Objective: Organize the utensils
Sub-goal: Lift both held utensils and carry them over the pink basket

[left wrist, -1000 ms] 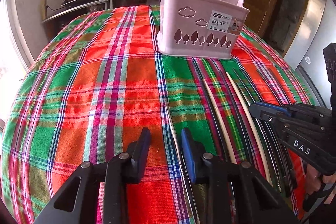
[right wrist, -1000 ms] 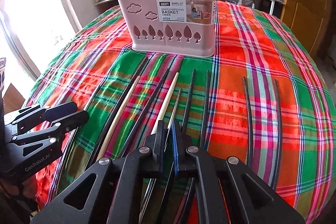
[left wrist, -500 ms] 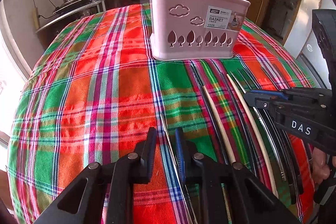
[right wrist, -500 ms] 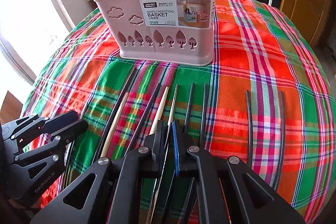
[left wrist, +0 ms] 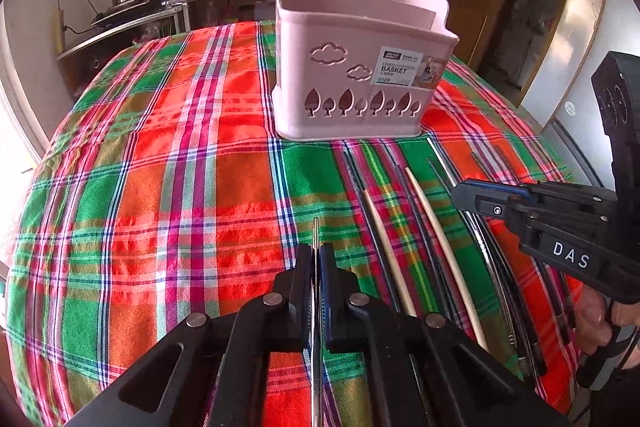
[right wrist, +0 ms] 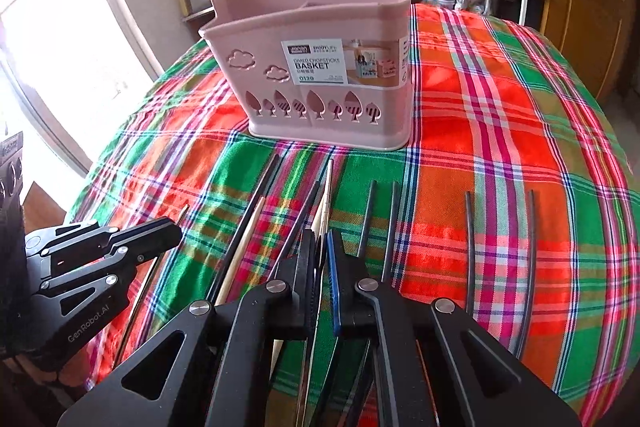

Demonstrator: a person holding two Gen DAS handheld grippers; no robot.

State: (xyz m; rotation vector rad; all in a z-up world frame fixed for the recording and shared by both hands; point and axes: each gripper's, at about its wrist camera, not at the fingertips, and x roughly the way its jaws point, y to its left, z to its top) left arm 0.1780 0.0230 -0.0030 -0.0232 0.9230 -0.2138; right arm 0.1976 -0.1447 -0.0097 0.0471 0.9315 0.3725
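Both handheld black grippers clamp slim metal chopsticks: the left gripper (left wrist: 316, 269) on one (left wrist: 315, 231) lying on the plaid tablecloth (left wrist: 160, 187), the right gripper (right wrist: 322, 259) on another (right wrist: 327, 203). The pink plastic chopstick basket (right wrist: 320, 67) stands beyond; lifting level should avoid snagging neighbouring sticks.

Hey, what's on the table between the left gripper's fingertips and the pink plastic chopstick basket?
Only bare plaid tablecloth, in the left wrist view. The left gripper is shut on a thin metal chopstick whose tip stops well short of the pink basket.
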